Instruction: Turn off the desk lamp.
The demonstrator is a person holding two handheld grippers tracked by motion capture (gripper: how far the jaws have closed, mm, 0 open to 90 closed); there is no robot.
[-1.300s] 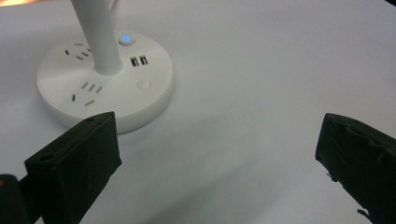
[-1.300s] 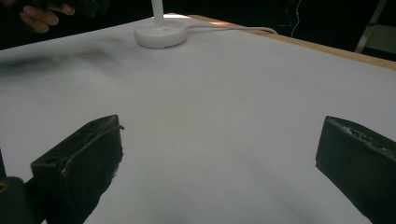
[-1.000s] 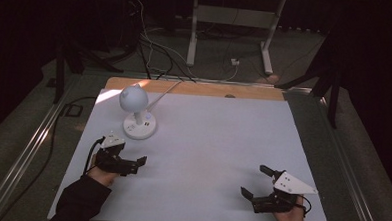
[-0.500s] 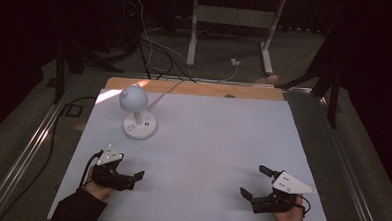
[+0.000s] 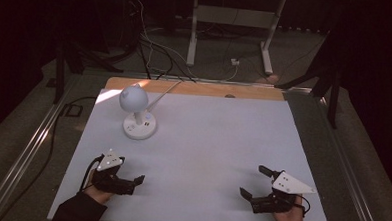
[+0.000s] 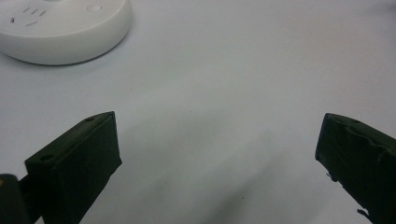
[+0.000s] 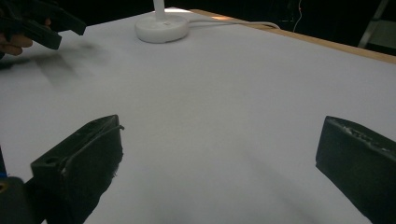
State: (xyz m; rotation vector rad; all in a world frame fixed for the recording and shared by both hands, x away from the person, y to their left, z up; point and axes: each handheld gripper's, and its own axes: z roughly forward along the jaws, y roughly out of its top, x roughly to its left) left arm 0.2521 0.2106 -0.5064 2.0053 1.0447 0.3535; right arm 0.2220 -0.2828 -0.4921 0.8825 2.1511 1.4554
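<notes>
A small white desk lamp stands at the far left of the white table top [image 5: 217, 141], with a round head [image 5: 133, 98] over a flat round base [image 5: 139, 126]. My left gripper [image 5: 133, 184] rests near the front left edge, a good way in front of the lamp, open and holding nothing. In the left gripper view its jaws [image 6: 219, 135] stand wide apart, with the lamp base [image 6: 60, 28] ahead at the upper left. My right gripper [image 5: 254, 181] lies open near the front right edge. The right gripper view looks across bare table to the lamp base [image 7: 162, 27] and the left gripper [image 7: 42, 23].
The lamp's white cord [image 5: 162, 94] runs back over the bare wooden strip [image 5: 200, 88] at the table's far edge. Behind the table are floor cables [image 5: 151, 48] and a metal stand's legs [image 5: 267, 48]. A metal rail [image 5: 27, 153] runs along the left side.
My left gripper has drawn back from the lamp toward the front edge of the table. The right gripper has stayed where it was.
</notes>
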